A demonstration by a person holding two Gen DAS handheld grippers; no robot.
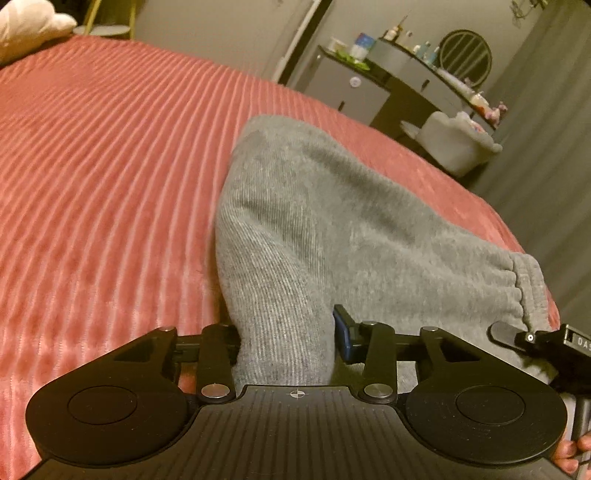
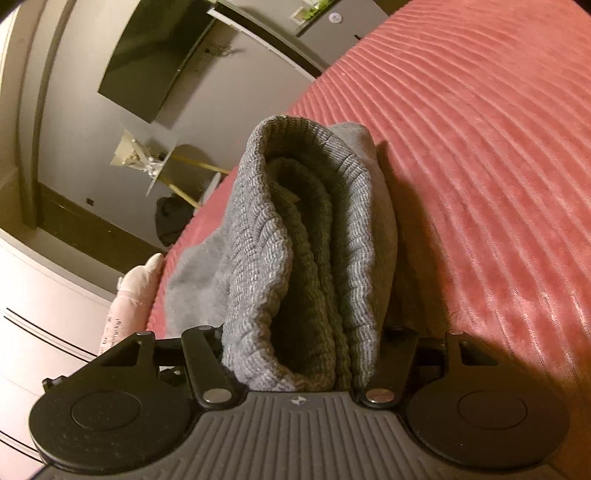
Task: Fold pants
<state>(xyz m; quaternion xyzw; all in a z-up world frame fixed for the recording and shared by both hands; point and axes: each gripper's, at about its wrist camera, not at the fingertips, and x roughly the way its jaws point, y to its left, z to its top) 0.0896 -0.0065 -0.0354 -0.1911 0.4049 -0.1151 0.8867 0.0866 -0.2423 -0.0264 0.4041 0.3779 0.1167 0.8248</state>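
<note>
Grey sweatpants point(image 1: 332, 221) lie bunched on the pink ribbed bedspread point(image 1: 110, 166). A thick fold of the pants rises between the jaws of my left gripper point(image 1: 288, 332), which is shut on it. Its blue-padded right finger point(image 1: 345, 332) presses on the cloth, and the left finger is hidden behind the fold. A black finger of the other gripper point(image 1: 504, 332) sits at the gathered elastic edge on the right. In the right wrist view, the stacked ribbed cuffs of the pants point(image 2: 258, 240) fill my right gripper point(image 2: 306, 332), which is shut on them. Cloth hides its fingertips.
The bedspread point(image 2: 480, 166) stretches wide to one side of the pants. A white pillow point(image 1: 29, 26) lies at the far corner. Beyond the bed edge stand a cluttered dark dresser point(image 1: 406, 85), a round mirror point(image 1: 465, 51), a grey chair point(image 1: 461, 144) and a wall television point(image 2: 155, 62).
</note>
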